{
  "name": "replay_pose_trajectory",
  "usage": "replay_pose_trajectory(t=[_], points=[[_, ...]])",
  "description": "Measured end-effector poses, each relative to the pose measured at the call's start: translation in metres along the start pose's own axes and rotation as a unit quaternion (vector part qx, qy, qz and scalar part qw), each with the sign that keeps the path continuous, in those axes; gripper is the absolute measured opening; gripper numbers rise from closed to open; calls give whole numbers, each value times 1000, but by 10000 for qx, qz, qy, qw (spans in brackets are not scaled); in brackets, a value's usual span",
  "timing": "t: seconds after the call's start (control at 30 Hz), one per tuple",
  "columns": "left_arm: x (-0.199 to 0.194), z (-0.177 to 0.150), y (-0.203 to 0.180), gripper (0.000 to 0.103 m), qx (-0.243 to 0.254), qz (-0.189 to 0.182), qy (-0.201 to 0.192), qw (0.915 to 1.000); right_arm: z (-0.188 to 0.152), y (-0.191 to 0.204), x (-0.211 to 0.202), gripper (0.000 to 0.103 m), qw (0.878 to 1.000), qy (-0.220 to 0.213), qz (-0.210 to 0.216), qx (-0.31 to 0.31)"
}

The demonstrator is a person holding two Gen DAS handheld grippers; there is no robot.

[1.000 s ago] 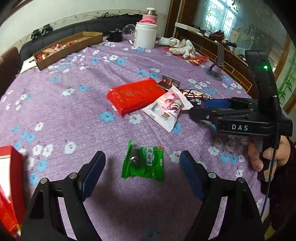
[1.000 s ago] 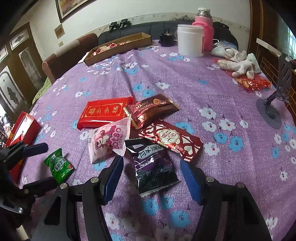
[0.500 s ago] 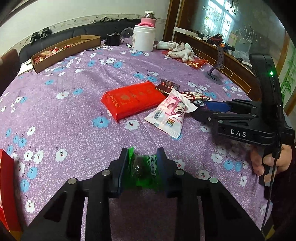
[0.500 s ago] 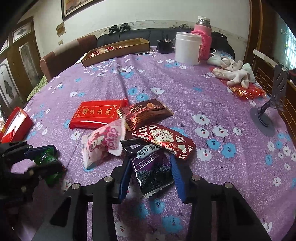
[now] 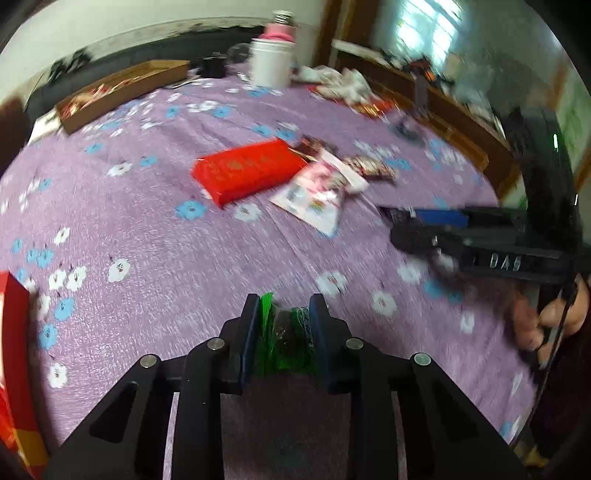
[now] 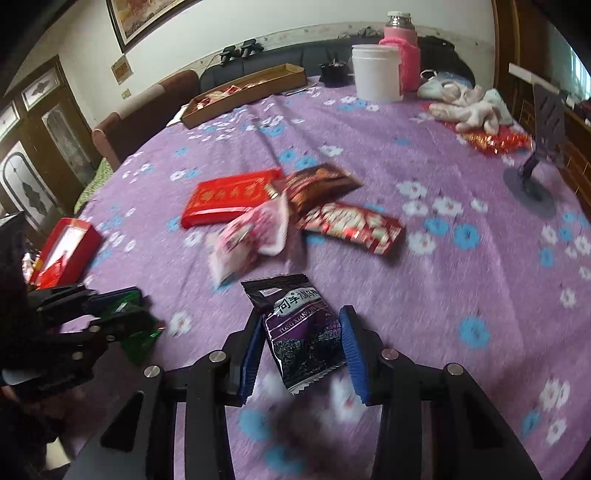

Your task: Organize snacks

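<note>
Both packets newly pinched: left gripper (image 5: 284,325) on green packet (image 5: 286,341), right gripper (image 6: 301,345) on purple packet (image 6: 301,332).

White wall (image 6: 295,18) with framed picture (image 6: 147,18); dark sofa (image 6: 258,62), seemingly; wooden doors (image 6: 48,122).

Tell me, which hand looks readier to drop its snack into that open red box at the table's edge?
Probably the left. The left gripper already pinches the small green snack packet, and the open red box sits just beyond it. The right gripper, clamping the dark purple snack packet, is farther away.
</note>
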State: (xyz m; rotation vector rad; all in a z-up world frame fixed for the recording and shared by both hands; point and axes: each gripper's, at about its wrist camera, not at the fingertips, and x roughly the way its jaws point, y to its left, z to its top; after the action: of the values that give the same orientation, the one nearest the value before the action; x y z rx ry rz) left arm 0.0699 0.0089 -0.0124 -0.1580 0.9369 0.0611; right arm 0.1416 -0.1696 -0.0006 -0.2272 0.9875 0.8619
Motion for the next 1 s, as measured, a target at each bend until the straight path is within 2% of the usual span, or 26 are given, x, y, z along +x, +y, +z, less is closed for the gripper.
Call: replay_pose_trajectory(t=[0.07,0.17,0.2,0.27,0.3,0.33,0.4,0.57,0.67,0.77,0.83,0.9,1.0], points=[[-2,-4,-12,24,360,199,158,9990,-5,4,-3,42,10000,58,33,0],[-6,-7,-14,26,329,155,372,9986,-15,12,-9,42,9998,153,45,-98],[-7,-8,-14,31,302,105,436,9985,-17,14,-10,42,9997,190,72,-128],[-8,-12,-17,57,385,-75,551,9977,-24,19,-13,43,9996,190,47,-216],[-7,-14,-20,85,452,-144,617,9970,-26,22,-14,43,9995,184,12,-261],[-5,-18,-25,99,542,-149,730,9957,-28,23,-14,43,9994,178,-11,-295],[-1,-26,-38,102,849,192,635,9942,-29,24,-15,44,9995,150,-17,-275],[-4,-21,-22,101,344,38,422,9985,-30,24,-15,46,9995,111,8,-300],[-3,-19,-8,100,171,150,417,9989,-30,23,-14,46,9996,64,44,-289],[-4,-20,-9,83,331,360,318,9983,-30,23,-14,46,9996,37,41,-289],[-6,-18,-8,56,329,354,227,9986,-30,24,-14,46,9995,37,20,-315],[-8,-15,-3,43,212,267,171,9993,-29,25,-13,46,9995,31,-9,-316],[-9,-16,-4,40,290,250,147,9992,-30,26,-13,46,9994,4,-73,-333]])
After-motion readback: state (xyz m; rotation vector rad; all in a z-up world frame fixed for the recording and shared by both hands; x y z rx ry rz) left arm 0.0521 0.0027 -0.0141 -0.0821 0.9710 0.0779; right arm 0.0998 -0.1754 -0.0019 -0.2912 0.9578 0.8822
